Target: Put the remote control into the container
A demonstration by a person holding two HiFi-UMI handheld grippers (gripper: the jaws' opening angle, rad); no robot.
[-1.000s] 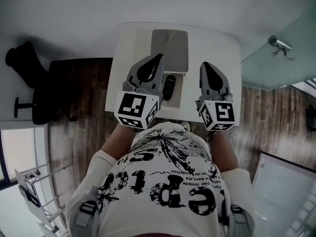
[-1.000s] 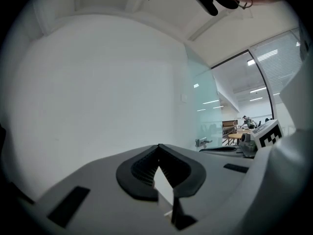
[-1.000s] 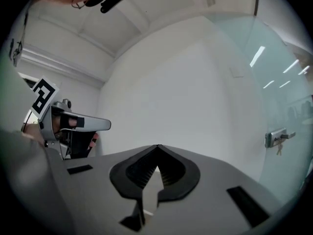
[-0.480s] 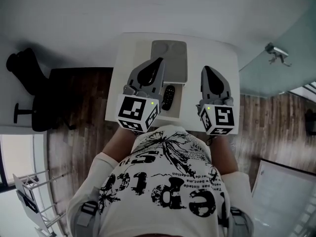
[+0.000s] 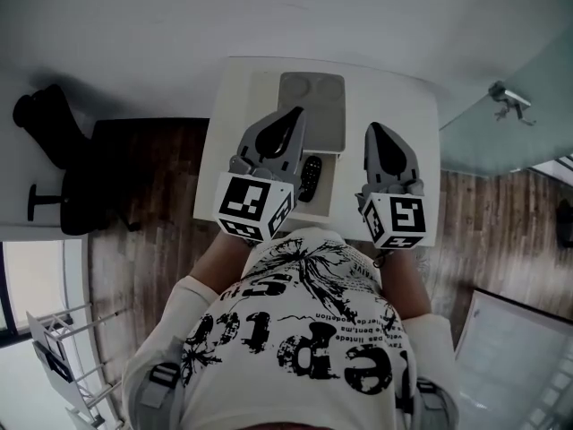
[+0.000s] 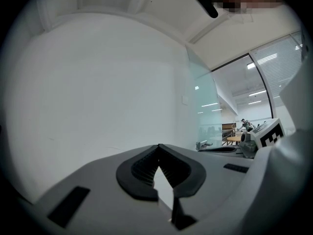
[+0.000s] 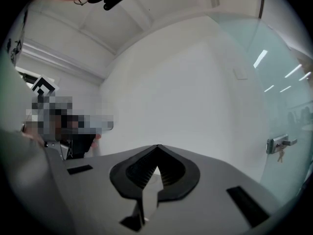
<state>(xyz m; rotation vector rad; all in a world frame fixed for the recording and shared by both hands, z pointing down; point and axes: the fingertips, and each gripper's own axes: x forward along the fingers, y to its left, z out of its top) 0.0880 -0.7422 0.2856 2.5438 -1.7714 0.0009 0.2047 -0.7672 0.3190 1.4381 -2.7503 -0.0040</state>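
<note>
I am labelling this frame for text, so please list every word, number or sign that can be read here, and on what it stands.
No text can be read with certainty.
Shirt: large black letters and small lines, upside down and creased; not readable.
Left cube, right cube: square marker patterns only, no words.
Remote: buttons too small to read.

At 6 o'clock in the head view, the person's white T-shirt (image 5: 295,330) carries large black lettering and smaller lines of print. All of it is upside down and distorted, so no word reads with certainty. Nothing else bears legible text.
</note>
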